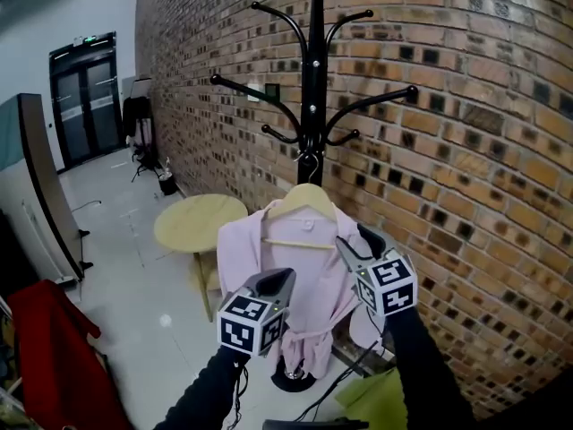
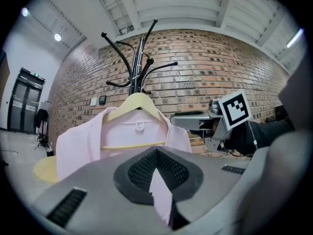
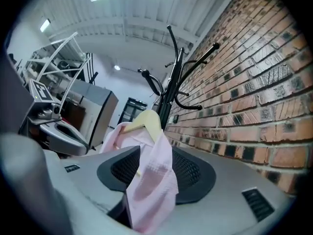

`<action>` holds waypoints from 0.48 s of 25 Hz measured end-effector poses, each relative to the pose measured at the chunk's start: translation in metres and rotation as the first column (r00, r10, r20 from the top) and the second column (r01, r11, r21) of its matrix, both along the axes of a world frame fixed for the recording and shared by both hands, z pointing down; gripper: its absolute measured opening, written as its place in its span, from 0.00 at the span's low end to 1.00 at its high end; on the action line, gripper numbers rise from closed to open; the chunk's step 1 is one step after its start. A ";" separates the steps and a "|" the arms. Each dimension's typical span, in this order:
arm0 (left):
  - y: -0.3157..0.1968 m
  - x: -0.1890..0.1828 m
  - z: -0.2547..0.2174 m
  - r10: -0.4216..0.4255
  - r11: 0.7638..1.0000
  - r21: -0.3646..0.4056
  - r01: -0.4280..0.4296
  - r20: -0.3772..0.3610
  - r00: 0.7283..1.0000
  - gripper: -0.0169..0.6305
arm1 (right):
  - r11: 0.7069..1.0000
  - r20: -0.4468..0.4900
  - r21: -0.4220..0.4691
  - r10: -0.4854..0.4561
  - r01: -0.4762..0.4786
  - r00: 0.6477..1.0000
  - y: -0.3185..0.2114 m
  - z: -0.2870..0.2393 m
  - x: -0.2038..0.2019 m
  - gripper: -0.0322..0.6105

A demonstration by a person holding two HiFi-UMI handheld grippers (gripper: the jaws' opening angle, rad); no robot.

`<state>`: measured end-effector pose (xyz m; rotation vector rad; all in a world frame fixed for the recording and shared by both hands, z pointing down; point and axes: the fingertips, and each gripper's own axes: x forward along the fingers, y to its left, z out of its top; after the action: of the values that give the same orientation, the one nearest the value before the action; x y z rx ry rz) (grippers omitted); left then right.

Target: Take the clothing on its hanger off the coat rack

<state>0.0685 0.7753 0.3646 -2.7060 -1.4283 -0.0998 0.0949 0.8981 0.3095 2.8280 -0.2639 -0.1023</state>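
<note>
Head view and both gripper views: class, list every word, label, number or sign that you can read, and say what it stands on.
No text can be read in any view.
Green sign above the double door: too small to read.
Marker cubes, one at the left, one at the right: black-and-white square patterns only, no letters or numbers.

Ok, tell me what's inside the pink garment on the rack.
A wooden hanger: its peak and crossbar show in the neck opening of the pink garment. The hanger's arm ends are covered by the cloth shoulders, and the lower pole of the coat rack is hidden.
</note>
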 end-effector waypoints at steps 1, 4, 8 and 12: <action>0.001 0.000 0.000 0.002 1.000 0.001 -0.002 0.002 1.000 0.02 | 0.999 0.012 -0.030 0.013 -0.012 1.000 0.003 0.000 0.005 0.35; 0.002 0.003 0.000 0.002 1.000 0.001 -0.002 0.003 1.000 0.02 | 0.992 0.045 -0.120 0.041 -0.035 0.998 0.011 0.000 0.021 0.37; -0.001 0.010 0.001 -0.007 1.000 0.000 0.007 0.002 1.000 0.02 | 0.977 0.092 -0.212 0.056 -0.035 0.994 0.016 -0.001 0.042 0.39; -0.008 0.015 0.003 -0.020 1.000 0.003 0.020 0.006 1.000 0.02 | 0.958 0.130 -0.285 0.079 -0.039 0.988 0.013 0.001 0.059 0.39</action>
<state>0.0836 0.7677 0.3671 -2.7207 -1.4013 -0.1114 0.1539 0.9111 0.3108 2.5579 -0.2059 0.1384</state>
